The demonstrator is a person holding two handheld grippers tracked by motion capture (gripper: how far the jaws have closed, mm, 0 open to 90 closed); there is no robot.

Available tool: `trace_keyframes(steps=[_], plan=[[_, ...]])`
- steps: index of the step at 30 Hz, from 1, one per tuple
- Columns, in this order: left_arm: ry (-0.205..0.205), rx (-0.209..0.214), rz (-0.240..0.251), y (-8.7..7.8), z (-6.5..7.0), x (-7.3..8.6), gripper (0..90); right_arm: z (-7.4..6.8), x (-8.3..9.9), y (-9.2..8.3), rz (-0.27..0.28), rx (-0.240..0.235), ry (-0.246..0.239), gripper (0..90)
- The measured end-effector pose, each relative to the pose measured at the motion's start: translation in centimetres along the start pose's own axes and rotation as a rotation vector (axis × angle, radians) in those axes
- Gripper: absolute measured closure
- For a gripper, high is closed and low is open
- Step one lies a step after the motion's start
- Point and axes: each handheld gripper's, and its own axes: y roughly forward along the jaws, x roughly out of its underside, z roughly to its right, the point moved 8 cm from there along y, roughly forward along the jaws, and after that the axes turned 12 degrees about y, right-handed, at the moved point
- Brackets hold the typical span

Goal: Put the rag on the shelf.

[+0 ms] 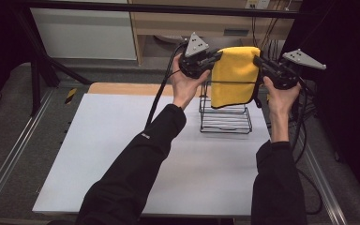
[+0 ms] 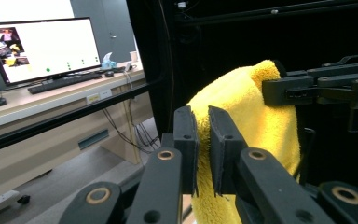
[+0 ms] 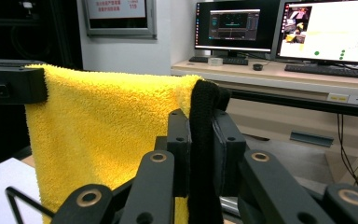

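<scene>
I have the yellow towel stretched in the air above the wire rack, left tongs and right tongs each clenched on a top corner. It's soft, light, floppy; corner holds suit it best.

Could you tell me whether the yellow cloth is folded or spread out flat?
Folded: the fluffy yellow cloth hangs doubled between the left tongs and right tongs.
</scene>
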Motion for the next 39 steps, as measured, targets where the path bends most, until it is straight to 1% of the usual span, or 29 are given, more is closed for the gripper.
trace_keyframes(steps=[2, 4, 7, 12, 15, 18, 24, 29, 31, 37, 38, 39], plan=[[0.016, 0.006, -0.004, -0.2, 0.2, 0.0, 82.6, 0.0, 0.3, -0.5, 0.002, -0.010, -0.003, 79.9], [0.019, 0.010, 0.000, -0.4, 0.4, -0.2, 82.6, -0.1, 0.4, -0.8, 0.006, -0.013, -0.001, 79.8], [0.022, 0.014, 0.009, -0.6, 0.5, -0.6, 82.6, -0.3, 0.3, -1.1, 0.018, -0.011, -0.001, 79.8], [0.020, 0.012, 0.027, -0.9, 0.5, -1.7, 82.5, -0.7, -0.3, -1.7, 0.064, -0.012, 0.004, 79.9], [0.018, 0.019, 0.029, -1.3, 0.7, -1.8, 82.5, -1.0, -0.6, -2.0, 0.068, -0.011, -0.006, 79.9], [0.013, 0.029, 0.023, -1.7, 1.0, -1.7, 82.5, -1.3, -0.5, -2.4, 0.074, -0.014, -0.008, 79.9], [-0.017, 0.067, 0.008, -2.4, 1.8, -1.4, 82.4, -1.7, 0.0, -3.0, 0.060, -0.013, -0.009, 79.7], [-0.011, 0.099, 0.012, -3.1, 2.9, -1.4, 82.3, -2.0, 0.3, -3.8, 0.052, -0.008, -0.022, 79.5], [-0.009, 0.103, 0.011, -3.3, 3.3, -1.2, 82.3, -2.1, 0.5, -4.1, 0.049, -0.004, -0.022, 79.4], [0.007, 0.111, 0.000, -3.8, 4.6, -0.5, 82.3, -2.4, 1.5, -4.9, 0.052, 0.007, -0.044, 79.4], [0.012, 0.111, 0.001, -3.9, 4.9, -0.4, 82.3, -2.5, 1.7, -5.0, 0.054, 0.009, -0.041, 79.4], [0.013, 0.112, 0.001, -4.0, 5.1, -0.2, 82.2, -2.5, 1.8, -5.2, 0.057, 0.012, -0.050, 79.4]])
